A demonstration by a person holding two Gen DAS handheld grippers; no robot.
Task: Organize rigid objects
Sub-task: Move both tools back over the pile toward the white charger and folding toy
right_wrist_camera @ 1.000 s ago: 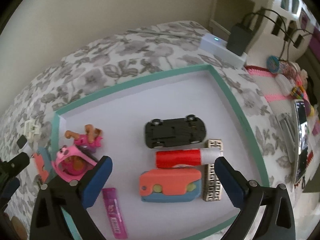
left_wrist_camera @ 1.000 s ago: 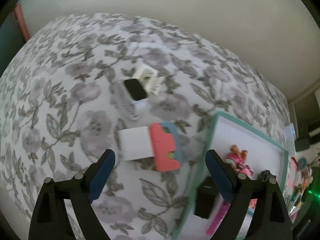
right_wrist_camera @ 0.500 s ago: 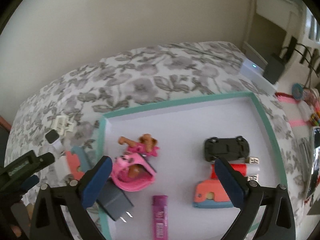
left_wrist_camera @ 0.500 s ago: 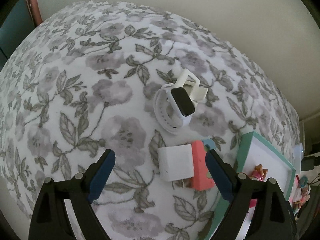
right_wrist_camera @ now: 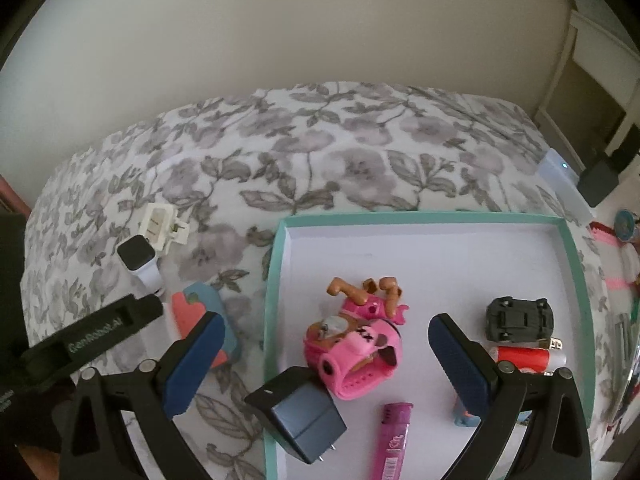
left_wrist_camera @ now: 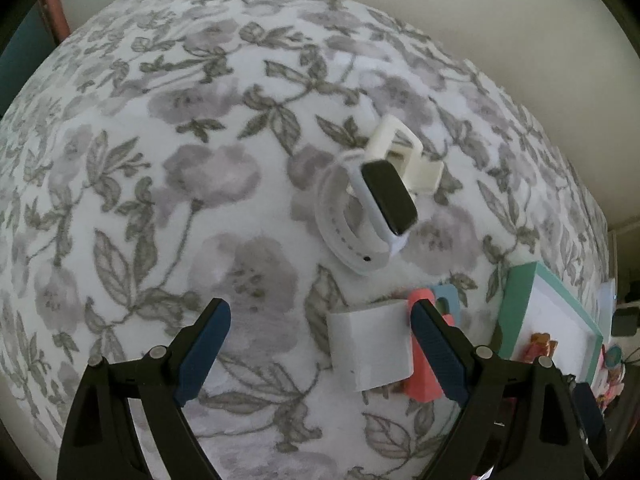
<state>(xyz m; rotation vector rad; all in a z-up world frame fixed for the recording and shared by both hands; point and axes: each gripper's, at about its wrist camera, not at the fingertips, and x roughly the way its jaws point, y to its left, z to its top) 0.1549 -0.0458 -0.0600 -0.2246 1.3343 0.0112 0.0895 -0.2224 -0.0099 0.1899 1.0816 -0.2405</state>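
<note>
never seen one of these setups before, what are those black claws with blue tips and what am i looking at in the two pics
Those claws are two hand-held grippers; a person carries one in each hand, each with a fisheye camera looking along its fingers.

The left gripper view looks down on a flowered cloth with a white smartwatch and a white charger block. Its jaws are open, holding nothing.

The right gripper view looks down on a teal-rimmed tray with a pink toy watch, black toy car and dark charger. It is open too.
</note>
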